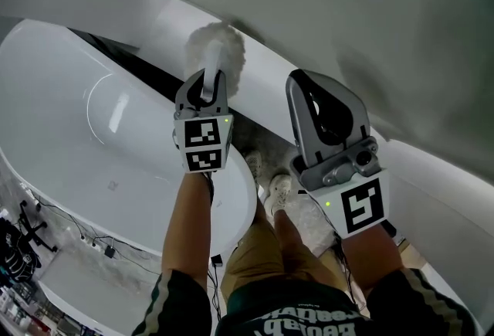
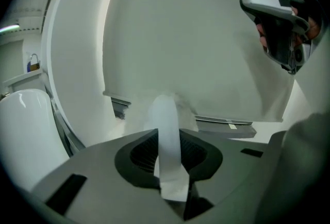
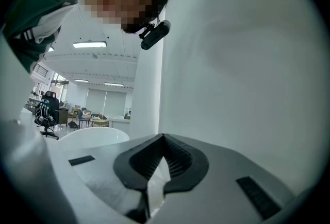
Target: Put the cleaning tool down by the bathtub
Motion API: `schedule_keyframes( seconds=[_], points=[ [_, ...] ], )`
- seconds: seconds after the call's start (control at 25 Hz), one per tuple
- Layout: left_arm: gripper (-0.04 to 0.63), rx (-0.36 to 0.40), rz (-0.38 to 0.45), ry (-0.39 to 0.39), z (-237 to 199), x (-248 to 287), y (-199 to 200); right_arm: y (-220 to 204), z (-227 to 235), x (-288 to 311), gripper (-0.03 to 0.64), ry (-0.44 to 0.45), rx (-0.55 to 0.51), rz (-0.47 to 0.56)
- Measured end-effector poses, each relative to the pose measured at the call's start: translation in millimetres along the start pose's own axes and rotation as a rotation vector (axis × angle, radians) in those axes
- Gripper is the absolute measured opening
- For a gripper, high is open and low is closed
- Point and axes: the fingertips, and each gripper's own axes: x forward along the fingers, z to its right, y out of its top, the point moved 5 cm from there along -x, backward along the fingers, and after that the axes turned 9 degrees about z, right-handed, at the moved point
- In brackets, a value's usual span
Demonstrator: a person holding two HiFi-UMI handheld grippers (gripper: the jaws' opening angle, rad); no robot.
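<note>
Cleaning tool (image 1: 217, 47) is up in the air, not down: white handle clamped in the left tongs (image 1: 203, 84), fluffy white head sticking out past the tips on the far side. The left gripper view has the handle (image 2: 166, 115) running straight up the middle of the tongs (image 2: 168, 138), pads pressing on both sides. Head of the tool hangs over the dark gap behind the bathtub (image 1: 54, 87), close to the wall (image 1: 347, 2); can't tell if it touches either. The bathtub fills the left, its rounded rim curving in under the left forearm. The wall closes off the far and right side. That leaves a narrow strip of speckled floor (image 1: 266, 147) between tub rim and wall, and the person's shoes (image 1: 279, 191) stand in it. Cables (image 1: 104, 248) lie on the floor near left, beyond the tub. Right tongs (image 1: 307, 91) sit just right of the left ones, apart from the tool, tips closed together with nothing between them (image 3: 164, 138).
</note>
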Motion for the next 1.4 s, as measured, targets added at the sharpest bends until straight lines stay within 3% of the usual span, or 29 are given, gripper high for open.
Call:
schedule_keyframes(
  seconds=[0.52, 0.8, 1.4],
  points=[
    [0.091, -0.063, -0.201, 0.022, -20.9, 59.5, -56.2, -27.1, 3.1, 15.3, 0.015, 0.018, 0.0, -0.04],
    [0.092, -0.106, -0.249, 0.023, -32.3, 84.0, -72.2, -44.7, 4.3, 25.1, 0.015, 0.028, 0.014, -0.067],
    [0.092, -0.065, -0.405, -0.006, -32.3, 124.0, -115.8, -61.5, 8.4, 18.1, 0.015, 0.007, 0.031, -0.104]
  ],
)
